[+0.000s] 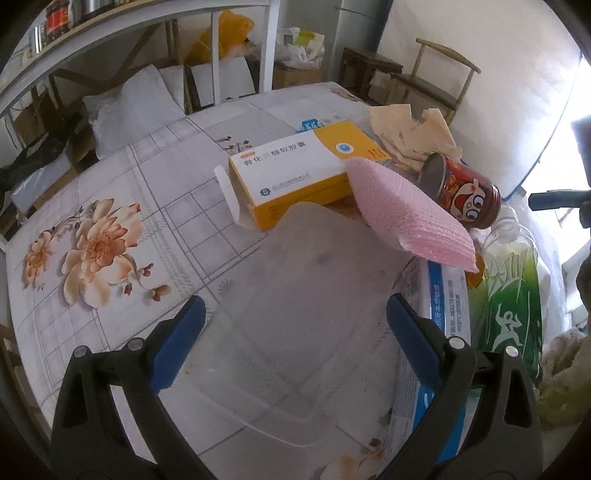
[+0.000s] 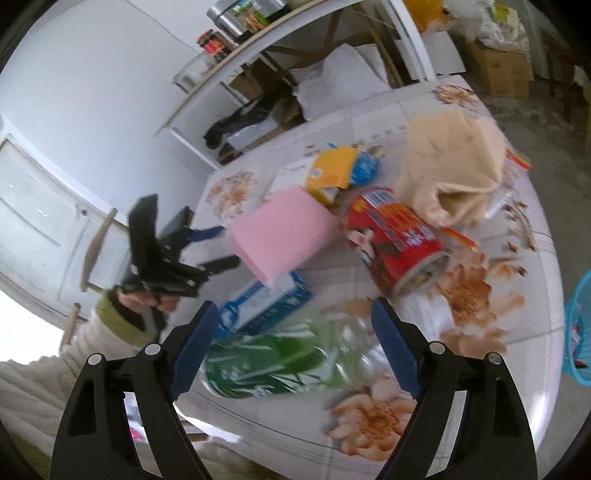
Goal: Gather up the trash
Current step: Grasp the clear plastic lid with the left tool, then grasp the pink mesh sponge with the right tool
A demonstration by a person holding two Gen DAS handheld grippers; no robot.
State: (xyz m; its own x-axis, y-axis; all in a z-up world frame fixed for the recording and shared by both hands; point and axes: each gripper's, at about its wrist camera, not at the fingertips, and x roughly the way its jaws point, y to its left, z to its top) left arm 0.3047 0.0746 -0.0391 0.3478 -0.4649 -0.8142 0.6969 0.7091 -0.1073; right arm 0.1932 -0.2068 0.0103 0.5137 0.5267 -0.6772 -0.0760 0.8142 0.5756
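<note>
Trash lies on the flowered table (image 1: 110, 206): a yellow-and-white medicine box (image 1: 295, 173), a pink bubble-wrap pad (image 1: 410, 210), a red cartoon can (image 1: 465, 192) on its side, crumpled beige paper (image 1: 410, 136), a blue-and-white box (image 1: 443, 314), a clear plastic bottle with a green label (image 1: 513, 295) and a clear plastic lid (image 1: 295, 295). My left gripper (image 1: 295, 339) is open above the clear lid. My right gripper (image 2: 295, 343) is open and straddles the green-label bottle (image 2: 280, 362). The can (image 2: 395, 240), pink pad (image 2: 284, 232), blue box (image 2: 262, 306) and beige paper (image 2: 450, 170) lie beyond it.
A blue mesh basket (image 2: 580, 328) sits off the table's right edge. A white shelf frame (image 1: 147, 33) with jars, pillows, cardboard boxes and a wooden chair (image 1: 436, 81) stand beyond the table. The left gripper shows in the right wrist view (image 2: 218, 247).
</note>
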